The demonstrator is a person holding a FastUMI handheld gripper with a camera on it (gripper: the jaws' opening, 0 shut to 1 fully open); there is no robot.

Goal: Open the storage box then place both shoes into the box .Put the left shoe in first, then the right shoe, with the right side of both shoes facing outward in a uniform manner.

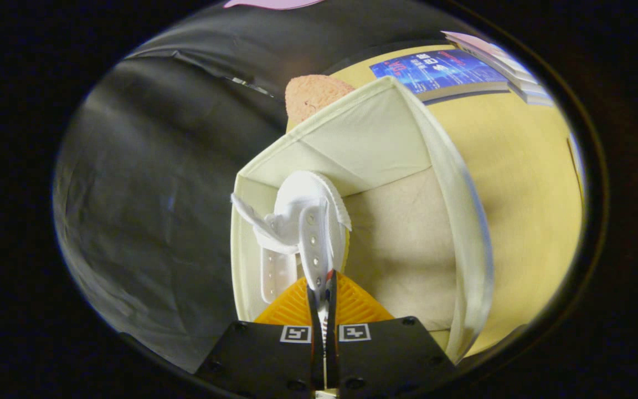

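In the gripper view the gripper [323, 293] is clenched on a thin white edge of a white shoe [310, 221], its two orange fingers [352, 305] pressed nearly together on the eyelet strip, so it is grasping the shoe by its upper; the shoe hangs just ahead of the fingers, toe away from them, inside the open mouth of the cream fabric storage box [463, 221], close to the box's left wall and near its far left corner; the box's floor beside the shoe looks bare, with no other shoe on it; the box sits on a yellow tabletop [524, 166], with a peach sponge-like thing [313, 94] just behind its far corner and a stack of books [452, 72] at the table's far edge; judging from this, the box is already open and the first shoe is being lowered in but not yet let go; releasing it, then fetching and placing the second shoe, remains; which side faces outward I cannot tell.
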